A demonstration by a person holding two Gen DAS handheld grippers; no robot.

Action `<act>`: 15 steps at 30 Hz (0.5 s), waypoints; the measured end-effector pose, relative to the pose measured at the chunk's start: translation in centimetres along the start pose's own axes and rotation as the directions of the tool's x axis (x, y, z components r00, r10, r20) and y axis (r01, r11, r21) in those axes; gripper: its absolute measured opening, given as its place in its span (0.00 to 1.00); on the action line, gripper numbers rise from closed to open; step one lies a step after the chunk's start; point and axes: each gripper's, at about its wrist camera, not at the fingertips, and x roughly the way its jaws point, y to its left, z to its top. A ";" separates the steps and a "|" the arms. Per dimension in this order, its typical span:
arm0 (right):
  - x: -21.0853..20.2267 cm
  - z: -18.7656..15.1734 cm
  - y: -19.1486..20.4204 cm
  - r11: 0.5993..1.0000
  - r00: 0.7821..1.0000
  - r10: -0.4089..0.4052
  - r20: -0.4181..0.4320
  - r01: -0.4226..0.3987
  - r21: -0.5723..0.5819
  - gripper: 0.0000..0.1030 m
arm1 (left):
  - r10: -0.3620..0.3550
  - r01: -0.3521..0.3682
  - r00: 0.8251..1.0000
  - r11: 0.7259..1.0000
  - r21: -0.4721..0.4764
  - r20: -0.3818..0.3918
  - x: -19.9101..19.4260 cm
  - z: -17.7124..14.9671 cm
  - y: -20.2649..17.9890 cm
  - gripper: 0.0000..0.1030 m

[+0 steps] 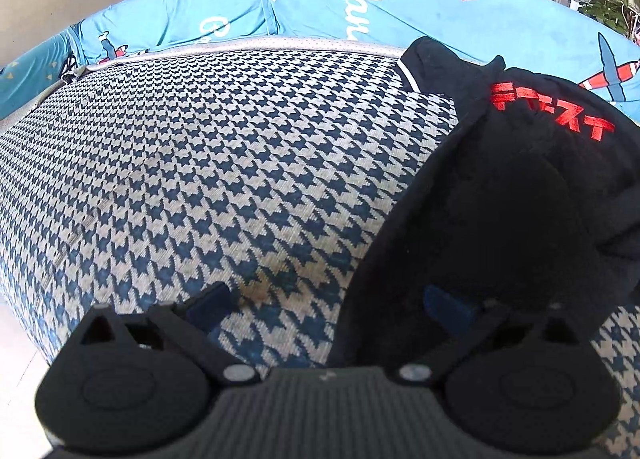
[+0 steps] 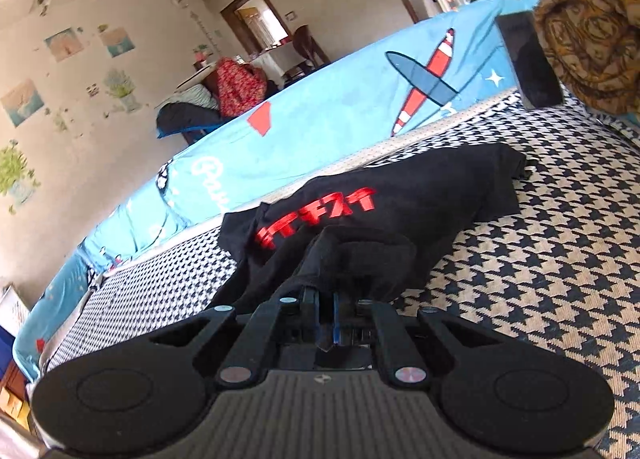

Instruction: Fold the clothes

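Note:
A black garment with red lettering (image 1: 516,195) lies bunched on the houndstooth sofa seat (image 1: 208,163), at the right of the left wrist view. My left gripper (image 1: 330,303) stands open low over the seat. Its left finger (image 1: 212,305) is over bare cushion, and its right finger (image 1: 448,309) is against the garment's dark edge. In the right wrist view the same black garment (image 2: 400,195) is spread across the seat (image 2: 540,259). My right gripper (image 2: 326,321) is shut on a raised fold of it, which rises from the pinched pads toward the lettering.
A blue printed cover (image 1: 360,7) drapes the sofa back behind the seat (image 2: 340,115). A brown patterned bundle (image 2: 592,27) and a dark block (image 2: 532,59) sit at the far right end. Behind the sofa are a wall with pictures, a doorway and plants.

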 end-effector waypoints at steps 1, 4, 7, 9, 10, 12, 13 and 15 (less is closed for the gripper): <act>0.4 0.4 -0.6 1.000 1.000 -0.013 0.003 0.012 0.026 0.07 | 0.009 -0.009 1.000 1.000 -0.004 0.004 0.1 0.1 0.1 1.00; 1.4 1.5 -2.0 0.995 0.999 -0.032 0.009 0.031 0.094 0.07 | 0.029 -0.028 1.000 0.999 -0.030 0.012 0.4 0.3 0.4 1.00; 2.4 2.2 -3.1 0.990 0.998 -0.061 0.011 0.059 0.126 0.07 | 0.062 -0.061 0.998 0.997 -0.037 0.031 0.7 0.6 0.3 1.00; 3.3 2.4 -3.6 0.986 0.992 -0.124 0.009 0.122 0.116 0.07 | 0.104 -0.103 0.994 0.994 -0.034 0.039 0.9 0.7 0.2 1.00; 3.8 2.5 -3.7 0.982 0.988 -0.154 0.004 0.152 0.109 0.08 | 0.117 -0.115 0.992 0.993 -0.040 0.039 1.1 0.8 0.2 1.00; 4.7 2.5 -4.3 0.972 0.978 -0.209 -0.022 0.210 0.109 0.09 | 0.109 -0.106 0.994 0.991 -0.081 0.027 1.3 0.9 0.7 1.00; 5.0 2.6 -4.7 0.965 0.973 -0.227 -0.042 0.230 0.124 0.13 | 0.106 -0.103 0.994 0.990 -0.092 0.023 1.4 0.9 0.8 1.00; 5.0 2.7 -5.6 0.957 0.971 -0.232 -0.062 0.239 0.164 0.23 | 0.107 -0.105 0.994 0.990 -0.090 0.023 1.3 0.9 0.9 1.00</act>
